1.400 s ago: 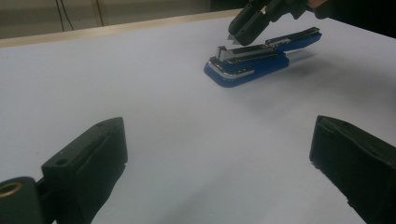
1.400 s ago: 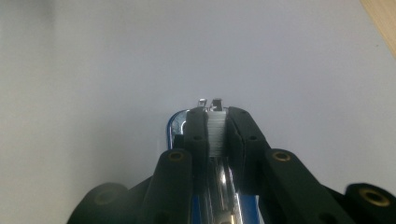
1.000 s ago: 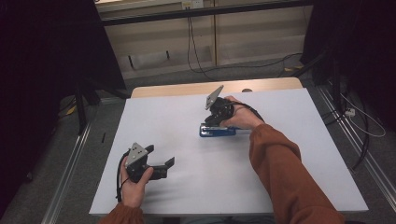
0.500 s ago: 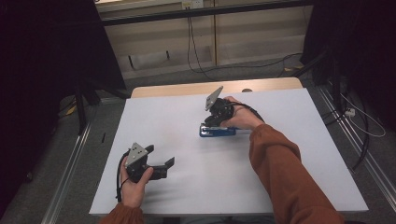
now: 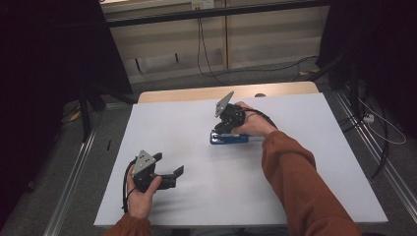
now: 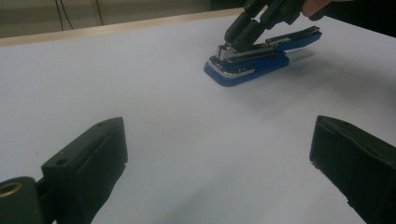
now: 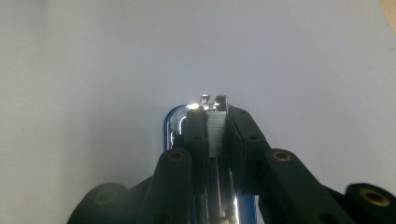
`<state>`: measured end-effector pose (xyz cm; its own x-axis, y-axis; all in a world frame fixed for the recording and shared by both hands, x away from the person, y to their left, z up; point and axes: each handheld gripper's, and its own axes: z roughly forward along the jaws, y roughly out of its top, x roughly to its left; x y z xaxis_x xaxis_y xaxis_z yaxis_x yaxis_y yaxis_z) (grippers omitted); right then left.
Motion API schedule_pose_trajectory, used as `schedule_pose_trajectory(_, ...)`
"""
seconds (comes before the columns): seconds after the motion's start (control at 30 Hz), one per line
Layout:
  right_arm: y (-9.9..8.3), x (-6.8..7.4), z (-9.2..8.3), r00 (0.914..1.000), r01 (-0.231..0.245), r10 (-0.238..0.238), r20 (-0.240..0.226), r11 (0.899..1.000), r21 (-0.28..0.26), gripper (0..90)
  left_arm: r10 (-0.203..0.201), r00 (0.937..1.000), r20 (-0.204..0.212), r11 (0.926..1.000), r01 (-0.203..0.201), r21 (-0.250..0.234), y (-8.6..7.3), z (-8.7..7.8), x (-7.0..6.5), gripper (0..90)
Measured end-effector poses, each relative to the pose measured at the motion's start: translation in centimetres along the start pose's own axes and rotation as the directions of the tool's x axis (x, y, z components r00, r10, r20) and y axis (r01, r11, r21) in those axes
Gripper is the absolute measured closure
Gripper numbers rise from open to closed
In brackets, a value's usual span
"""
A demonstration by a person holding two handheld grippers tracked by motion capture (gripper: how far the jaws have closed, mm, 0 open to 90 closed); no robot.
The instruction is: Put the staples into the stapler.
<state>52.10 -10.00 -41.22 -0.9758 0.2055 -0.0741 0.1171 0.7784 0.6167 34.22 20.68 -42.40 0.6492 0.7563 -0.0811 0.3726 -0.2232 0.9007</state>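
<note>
Big white table, with a blue stapler lying flat near the middle, a bit toward the far side. Right gripper down on the front end of that stapler, jaws squeezed in on the shiny metal strip inside the open top (looks like the row of staples, though hard to be sure). Best to keep the squeeze gentle and straight, pull or push along the strip and not sideways, so nothing bends or jams. Good to keep the blue base pressed flat on the table too. Left gripper resting low near the front left, well apart from the stapler, jaws wide open, holding nothing, ready to steady the base if it slides.
</note>
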Motion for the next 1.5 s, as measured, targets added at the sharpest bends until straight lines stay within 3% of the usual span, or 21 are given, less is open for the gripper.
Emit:
schedule_pose_trajectory(0.6, 0.3, 0.1, 0.2, 0.9999, -0.009, 0.009, 0.008, 1.000, -0.006, 79.0, -0.001, 1.0000, -0.001, 1.0000, 0.001, -0.002, 0.0, 0.0, 0.0, 4.3)
schedule_pose_trajectory(1.03, 0.1, 0.0, 0.2, 0.9989, -0.040, 0.041, 0.024, 0.999, -0.011, 73.4, -0.002, 1.0000, -0.001, 1.0000, 0.002, 0.000, 0.0, 0.0, 0.0, 4.3)
schedule_pose_trajectory(1.17, 0.2, 0.1, 0.1, 0.9981, -0.054, 0.055, 0.030, 0.998, -0.016, 69.4, -0.002, 1.0000, -0.002, 1.0000, 0.002, 0.000, 0.0, 0.0, 0.0, 4.3)
schedule_pose_trajectory(1.2, 0.2, 0.1, 0.0, 0.9961, -0.075, 0.076, 0.046, 0.997, -0.020, 62.0, 0.000, 1.0000, -0.002, 1.0000, 0.000, 0.001, 0.0, 0.1, 0.0, 4.3)
schedule_pose_trajectory(1.23, 0.2, 0.1, 0.0, 0.9961, -0.075, 0.076, 0.046, 0.997, -0.020, 62.0, 0.001, 1.0000, -0.003, 1.0000, -0.001, 0.002, 0.0, 0.0, 0.0, 4.3)
schedule_pose_trajectory(1.37, -0.4, 0.0, -0.4, 0.9847, -0.141, 0.145, 0.097, 0.989, -0.045, 48.6, 0.001, 1.0000, -0.003, 1.0000, -0.001, 0.003, 0.0, 0.1, 0.0, 4.3)
schedule_pose_trajectory(1.5, -0.9, -0.1, -0.8, 0.9757, -0.185, 0.191, 0.107, 0.981, -0.062, 43.2, -0.004, 1.0000, -0.003, 1.0000, 0.004, 0.004, 0.0, 0.1, 0.0, 4.3)
